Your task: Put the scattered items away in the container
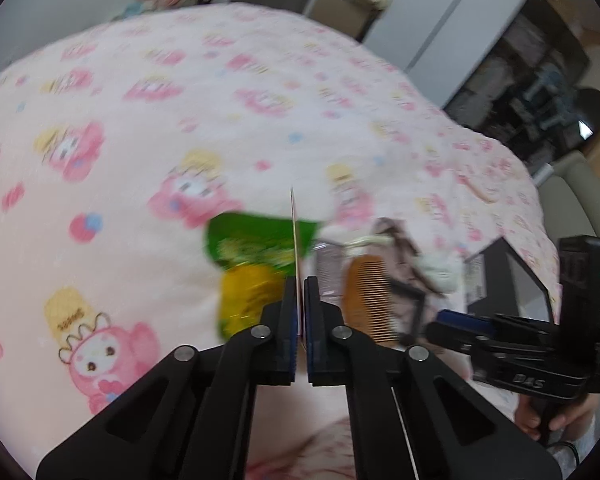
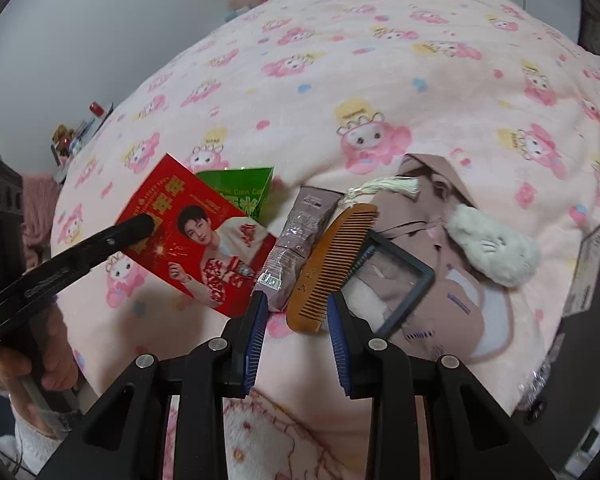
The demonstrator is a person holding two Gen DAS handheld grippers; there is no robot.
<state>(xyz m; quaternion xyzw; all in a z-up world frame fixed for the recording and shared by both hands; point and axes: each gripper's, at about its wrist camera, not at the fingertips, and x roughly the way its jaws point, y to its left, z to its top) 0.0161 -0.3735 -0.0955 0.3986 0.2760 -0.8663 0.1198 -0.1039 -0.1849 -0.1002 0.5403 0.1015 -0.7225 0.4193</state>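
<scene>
Left gripper: fingers pinched the red card by its edge, card lifted edge-on above the bed
Right gripper: fingers spread, holding nothing, poised just over the comb
Container: probably the dark box at the bed's right edge, beyond the pile
Risk: thin card could slip or twist out, gripped only at one edge
Risk: comb overlaps the tube and magnifier, so closing might nudge them
Count: 1 card, 1 green packet, 1 tube, 1 comb, 1 magnifier, 1 plush
</scene>
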